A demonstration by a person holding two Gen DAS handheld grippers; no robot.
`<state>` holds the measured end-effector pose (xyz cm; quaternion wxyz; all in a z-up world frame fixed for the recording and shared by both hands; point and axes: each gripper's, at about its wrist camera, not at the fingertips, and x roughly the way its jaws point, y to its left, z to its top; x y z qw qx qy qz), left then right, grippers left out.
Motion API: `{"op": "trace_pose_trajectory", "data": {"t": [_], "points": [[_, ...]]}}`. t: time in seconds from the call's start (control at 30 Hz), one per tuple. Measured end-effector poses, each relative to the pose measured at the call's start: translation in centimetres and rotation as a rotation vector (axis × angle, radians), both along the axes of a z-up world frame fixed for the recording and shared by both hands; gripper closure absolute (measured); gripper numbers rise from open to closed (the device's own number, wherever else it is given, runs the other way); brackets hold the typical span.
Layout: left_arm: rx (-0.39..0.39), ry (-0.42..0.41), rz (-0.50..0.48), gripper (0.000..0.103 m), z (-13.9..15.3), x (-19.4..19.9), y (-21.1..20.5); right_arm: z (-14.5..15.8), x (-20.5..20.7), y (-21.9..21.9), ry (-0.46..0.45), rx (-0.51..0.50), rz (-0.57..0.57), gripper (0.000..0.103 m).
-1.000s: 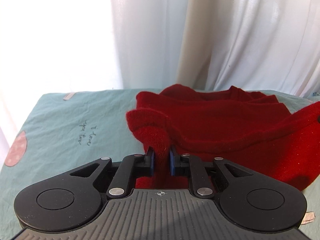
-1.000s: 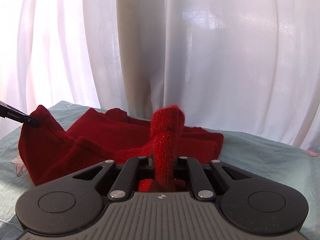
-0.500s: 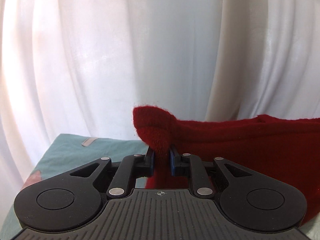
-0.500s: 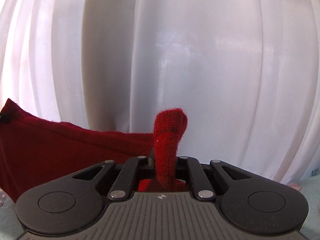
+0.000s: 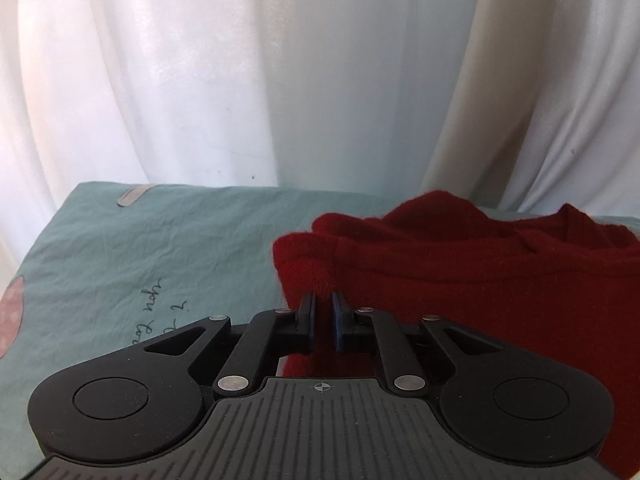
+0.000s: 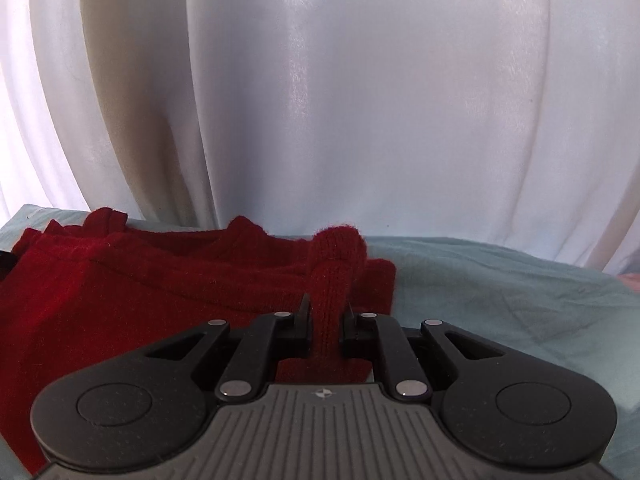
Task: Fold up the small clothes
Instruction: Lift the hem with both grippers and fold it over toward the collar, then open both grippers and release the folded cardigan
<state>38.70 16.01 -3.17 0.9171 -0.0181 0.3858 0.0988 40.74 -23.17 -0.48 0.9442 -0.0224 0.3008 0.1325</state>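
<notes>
A dark red knit garment (image 5: 480,280) lies doubled over on the teal sheet (image 5: 180,248). Its folded layers reach close to the sheet's far edge. My left gripper (image 5: 323,306) is low over the sheet, and its jaws are closing tight on the garment's left corner, which sits between the blue pads. In the right wrist view the same garment (image 6: 140,280) spreads to the left. My right gripper (image 6: 326,308) is shut on its right corner, and a bunched knit tuft (image 6: 336,256) sticks up above the fingers.
A white curtain (image 5: 320,80) hangs right behind the sheet's far edge. The sheet carries printed handwriting (image 5: 154,312) and a pink spot (image 5: 10,320) on the left. Bare teal sheet (image 6: 500,292) stretches to the right of the garment.
Both grippers carried the garment's edge up and toward the curtain, then came down. The held edge, in the air half a second ago, now rests over the rest of the garment.
</notes>
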Motion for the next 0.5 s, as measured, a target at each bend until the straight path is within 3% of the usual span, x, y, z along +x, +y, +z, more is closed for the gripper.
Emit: {"op": "trace_pose_trajectory", "data": {"t": [0.2,0.37,0.4,0.47,0.5], "points": [[-0.032,-0.131,0.05,0.093,2.9,0.3,0.4,4.1,-0.8,1.7,-0.211,-0.081,-0.023,0.094],[0.036,-0.213,0.128,0.096,2.9,0.4,0.3,4.2,0.3,2.7,-0.303,-0.16,-0.081,0.094],[0.085,-0.193,0.158,0.097,2.0,1.0,0.1,3.5,0.7,3.0,-0.304,-0.179,-0.091,0.093],[0.145,-0.077,0.165,0.096,-0.2,2.4,-0.2,1.6,2.0,3.2,-0.249,-0.213,-0.109,0.092],[0.141,-0.007,0.164,0.096,-1.5,3.0,-0.1,0.5,2.7,3.2,-0.211,-0.22,-0.117,0.084]]}}
